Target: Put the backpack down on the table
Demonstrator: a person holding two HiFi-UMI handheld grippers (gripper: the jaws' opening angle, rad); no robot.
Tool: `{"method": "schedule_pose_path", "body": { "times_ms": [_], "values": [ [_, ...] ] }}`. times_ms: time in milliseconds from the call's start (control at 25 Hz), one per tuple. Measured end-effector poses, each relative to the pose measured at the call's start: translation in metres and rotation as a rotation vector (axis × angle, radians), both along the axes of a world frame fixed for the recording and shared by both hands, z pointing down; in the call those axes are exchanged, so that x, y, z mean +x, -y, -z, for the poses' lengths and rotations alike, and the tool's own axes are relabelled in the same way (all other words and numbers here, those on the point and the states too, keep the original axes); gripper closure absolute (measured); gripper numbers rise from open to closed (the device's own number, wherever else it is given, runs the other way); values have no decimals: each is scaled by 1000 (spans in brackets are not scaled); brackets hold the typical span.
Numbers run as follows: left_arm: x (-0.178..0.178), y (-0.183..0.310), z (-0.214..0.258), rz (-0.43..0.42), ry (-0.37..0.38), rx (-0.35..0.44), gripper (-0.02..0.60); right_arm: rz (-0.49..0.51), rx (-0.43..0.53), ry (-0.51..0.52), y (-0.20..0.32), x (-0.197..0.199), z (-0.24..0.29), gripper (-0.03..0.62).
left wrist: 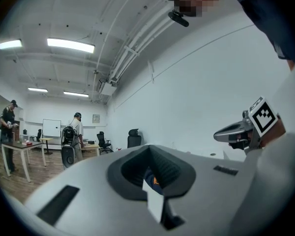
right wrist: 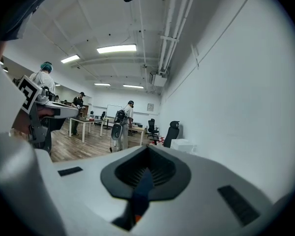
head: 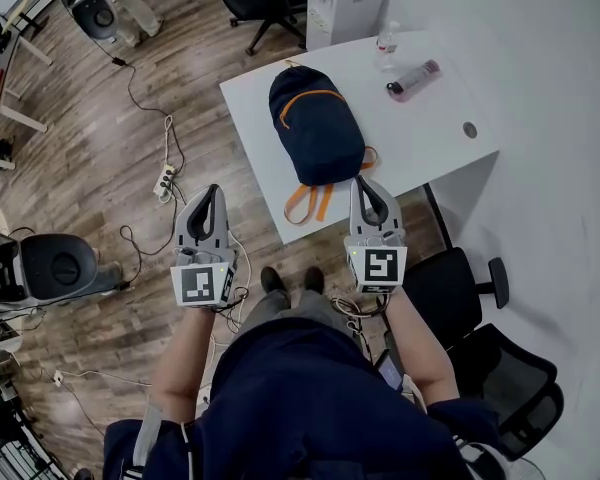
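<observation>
white table (head: 450, 118) is carrying the navy backpack (head: 315, 128), lying flat, its long axis running away from us, orange straps (head: 310, 203) hanging over the near edge. we are holding the right gripper (head: 364, 184) just beside its near end, jaws pressed together; the left gripper (head: 213, 192), also closed, is hovering well apart over floor (head: 100, 138). only the right gripper view is showing navy filling its slit.
</observation>
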State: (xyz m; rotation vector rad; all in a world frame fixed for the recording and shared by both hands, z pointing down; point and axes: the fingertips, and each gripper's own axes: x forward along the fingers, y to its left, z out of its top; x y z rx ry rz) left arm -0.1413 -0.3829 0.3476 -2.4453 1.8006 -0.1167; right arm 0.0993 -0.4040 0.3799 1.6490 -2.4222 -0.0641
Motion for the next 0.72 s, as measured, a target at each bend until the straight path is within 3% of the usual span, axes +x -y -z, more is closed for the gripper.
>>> {"method": "schedule_pose_path", "body": {
  "times_ms": [720],
  "values": [
    [-4, -5, -9, 2, -5, -11, 578, 17, -10, -7, -1, -7, -3, 600]
  ]
}}
